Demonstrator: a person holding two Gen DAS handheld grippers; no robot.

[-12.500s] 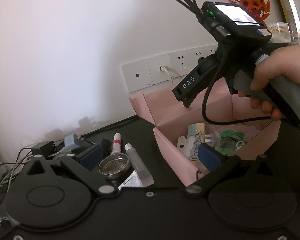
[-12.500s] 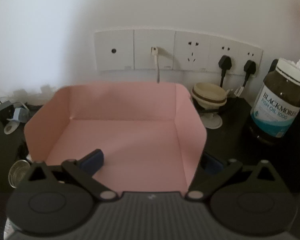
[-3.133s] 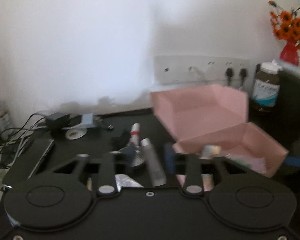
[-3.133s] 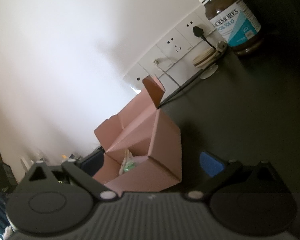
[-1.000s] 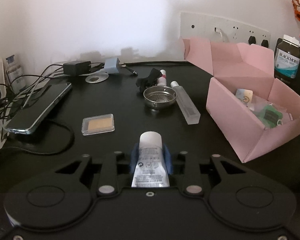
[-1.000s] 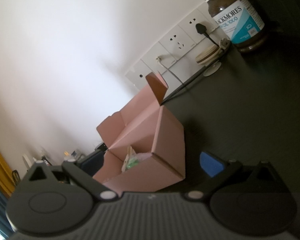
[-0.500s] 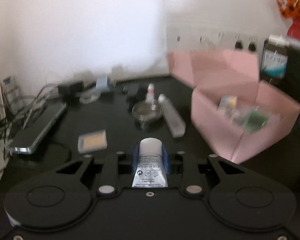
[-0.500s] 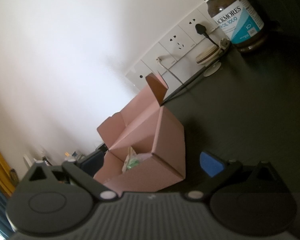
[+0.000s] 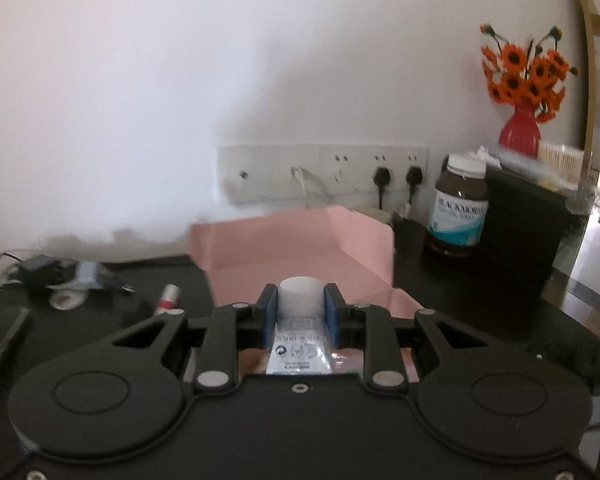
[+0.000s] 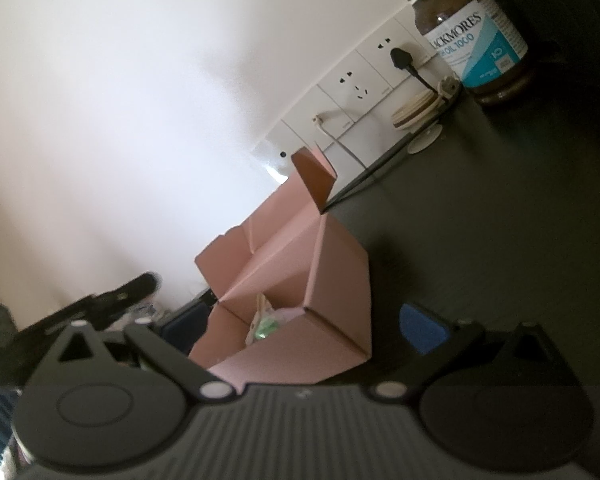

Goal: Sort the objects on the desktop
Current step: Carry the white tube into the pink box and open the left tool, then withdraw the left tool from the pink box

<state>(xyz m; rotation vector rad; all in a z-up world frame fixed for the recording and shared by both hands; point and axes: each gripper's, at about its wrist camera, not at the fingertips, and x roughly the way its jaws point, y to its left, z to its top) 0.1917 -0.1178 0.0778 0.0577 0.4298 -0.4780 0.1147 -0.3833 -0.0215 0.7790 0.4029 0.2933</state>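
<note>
Lifted toward pink box [image 9: 300, 240], white tube [image 9: 301, 320] sits clamped between left tongs [image 9: 301, 306].

The right gripper [image 10: 300, 328] has its fingers [image 10: 422, 330] spread wide on either side of the open pink box [image 10: 300, 280], which sits on the dark desk [image 10: 500, 240] with a green item [image 10: 265, 330] inside. At the far right a brown supplement bottle [image 10: 468, 28] stands near the wall sockets [image 10: 356, 80], one holding a black plug [image 10: 403, 58].
</note>
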